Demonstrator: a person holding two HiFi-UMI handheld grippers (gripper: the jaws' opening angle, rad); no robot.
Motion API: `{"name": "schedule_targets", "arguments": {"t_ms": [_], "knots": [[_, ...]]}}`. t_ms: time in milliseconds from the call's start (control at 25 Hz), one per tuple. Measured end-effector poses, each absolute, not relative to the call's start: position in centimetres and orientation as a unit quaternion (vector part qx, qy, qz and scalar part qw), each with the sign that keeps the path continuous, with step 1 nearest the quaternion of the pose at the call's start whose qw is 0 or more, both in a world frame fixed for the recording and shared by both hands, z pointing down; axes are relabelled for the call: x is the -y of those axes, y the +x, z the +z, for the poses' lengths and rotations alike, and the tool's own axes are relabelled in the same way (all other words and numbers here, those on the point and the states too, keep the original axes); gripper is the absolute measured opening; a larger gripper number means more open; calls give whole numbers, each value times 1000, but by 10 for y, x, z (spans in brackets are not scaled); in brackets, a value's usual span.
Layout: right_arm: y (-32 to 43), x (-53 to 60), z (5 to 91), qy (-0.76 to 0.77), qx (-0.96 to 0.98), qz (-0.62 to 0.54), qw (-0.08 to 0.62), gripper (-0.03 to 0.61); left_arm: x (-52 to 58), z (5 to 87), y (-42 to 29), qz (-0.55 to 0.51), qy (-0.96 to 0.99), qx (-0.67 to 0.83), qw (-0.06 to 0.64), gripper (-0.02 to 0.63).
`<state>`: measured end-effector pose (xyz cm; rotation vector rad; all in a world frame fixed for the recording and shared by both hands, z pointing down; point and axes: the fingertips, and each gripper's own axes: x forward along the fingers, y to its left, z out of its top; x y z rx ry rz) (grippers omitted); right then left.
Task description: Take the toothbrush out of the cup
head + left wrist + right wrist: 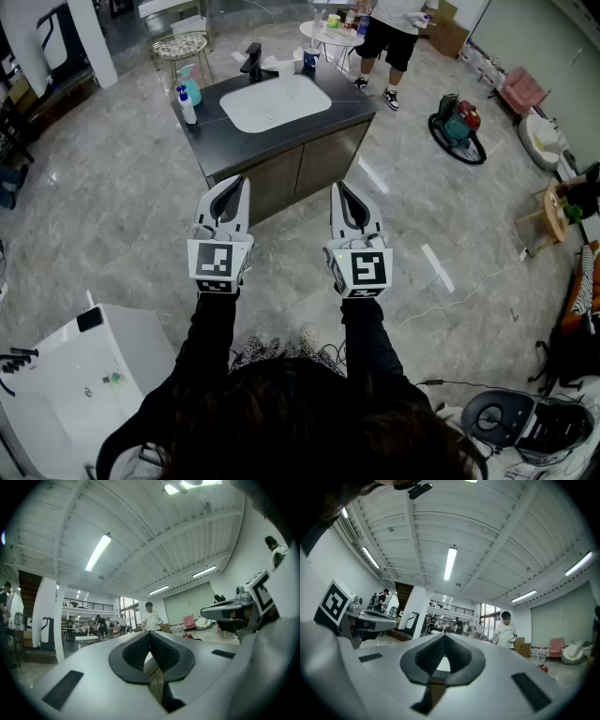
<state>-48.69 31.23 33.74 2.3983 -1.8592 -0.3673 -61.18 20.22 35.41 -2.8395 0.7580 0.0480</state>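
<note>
The head view was crossed near its top by a dark vanity counter [216, 141] with a white basin [277, 101] set in it, well apart from both grippers. The left gripper [236, 183] and the right gripper [342, 189] were held side by side short of it, each with its jaws brought fully together on nothing, as was borne out in the two gripper views. A dark cup [309, 62] was made out at the counter's back edge, near the faucet [251, 61]. The toothbrush in it was too small to be discerned. It was judged light, stiff and slim, with a smooth handle likely to slip. It would best be taken on the handle just above the rim.
</note>
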Motion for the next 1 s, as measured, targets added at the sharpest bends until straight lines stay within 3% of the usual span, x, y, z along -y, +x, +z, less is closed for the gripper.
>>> {"name": "schedule_targets", "arguments": {"t_ms": [1000], "knots": [[-452,-318,354,755,649,-91,30,5,-229,357,-555,11,-966,-240,93,8]]}}
